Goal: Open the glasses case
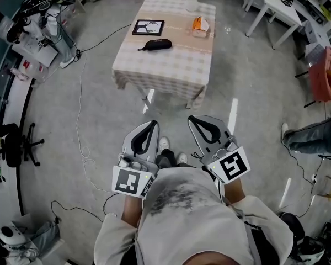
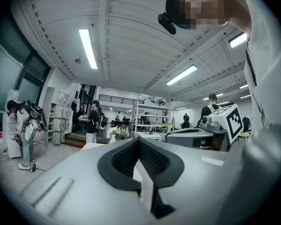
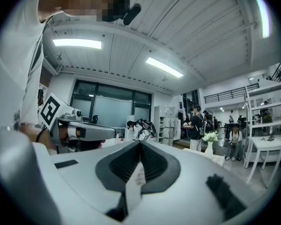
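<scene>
The case (image 1: 154, 44) lies near the middle of the desk (image 1: 171, 65), on the near side of a frame (image 1: 148, 27). It is well ahead of the left hand-held gripper (image 1: 150, 127) and the right hand-held gripper (image 1: 197, 120), which are short of the desk. The case is black, oval and closed. Both grippers' jaws are pressed together, holding nothing.

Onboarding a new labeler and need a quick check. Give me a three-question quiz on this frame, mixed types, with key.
1. Fill in: the glasses case lies on the ___.
2. True or false: the left gripper touches the glasses case.
3. Of the left gripper and right gripper, which is shut? A left only; B right only; C both; D neither.
Key: 1 table; 2 false; 3 C.
</scene>
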Demonstrator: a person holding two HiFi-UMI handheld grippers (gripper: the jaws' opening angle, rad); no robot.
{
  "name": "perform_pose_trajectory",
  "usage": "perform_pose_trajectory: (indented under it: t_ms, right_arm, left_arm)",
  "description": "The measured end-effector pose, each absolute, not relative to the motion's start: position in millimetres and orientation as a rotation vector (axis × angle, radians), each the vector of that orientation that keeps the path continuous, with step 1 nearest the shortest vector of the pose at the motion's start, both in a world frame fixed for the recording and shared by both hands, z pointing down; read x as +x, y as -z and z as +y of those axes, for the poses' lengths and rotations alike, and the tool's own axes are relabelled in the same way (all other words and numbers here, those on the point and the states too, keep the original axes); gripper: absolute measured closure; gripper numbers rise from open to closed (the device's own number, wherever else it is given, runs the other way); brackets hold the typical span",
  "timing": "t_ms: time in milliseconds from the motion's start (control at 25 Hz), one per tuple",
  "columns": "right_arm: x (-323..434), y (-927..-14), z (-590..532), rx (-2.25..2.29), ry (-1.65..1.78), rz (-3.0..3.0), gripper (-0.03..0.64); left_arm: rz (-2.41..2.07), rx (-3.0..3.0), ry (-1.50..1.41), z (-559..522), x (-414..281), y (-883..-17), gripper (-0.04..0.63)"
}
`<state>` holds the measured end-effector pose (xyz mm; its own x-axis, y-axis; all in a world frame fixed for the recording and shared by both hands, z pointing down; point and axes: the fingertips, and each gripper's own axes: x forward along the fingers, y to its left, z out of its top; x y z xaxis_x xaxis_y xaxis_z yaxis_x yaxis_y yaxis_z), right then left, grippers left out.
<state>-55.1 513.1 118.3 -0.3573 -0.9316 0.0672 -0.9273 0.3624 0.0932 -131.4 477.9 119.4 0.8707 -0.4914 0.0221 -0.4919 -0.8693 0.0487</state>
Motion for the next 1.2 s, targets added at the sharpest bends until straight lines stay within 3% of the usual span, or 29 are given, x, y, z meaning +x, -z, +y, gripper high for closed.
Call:
perform_pose_trajectory:
  t_ms: [1200]
  right_arm:
    - [-50.8,-141.1,331.9,1.761,-0.049,-2.388,0.6]
  left_arm:
    - [-0.663,2.977,-0.01,292.8,-120.4,-139.3,0.594]
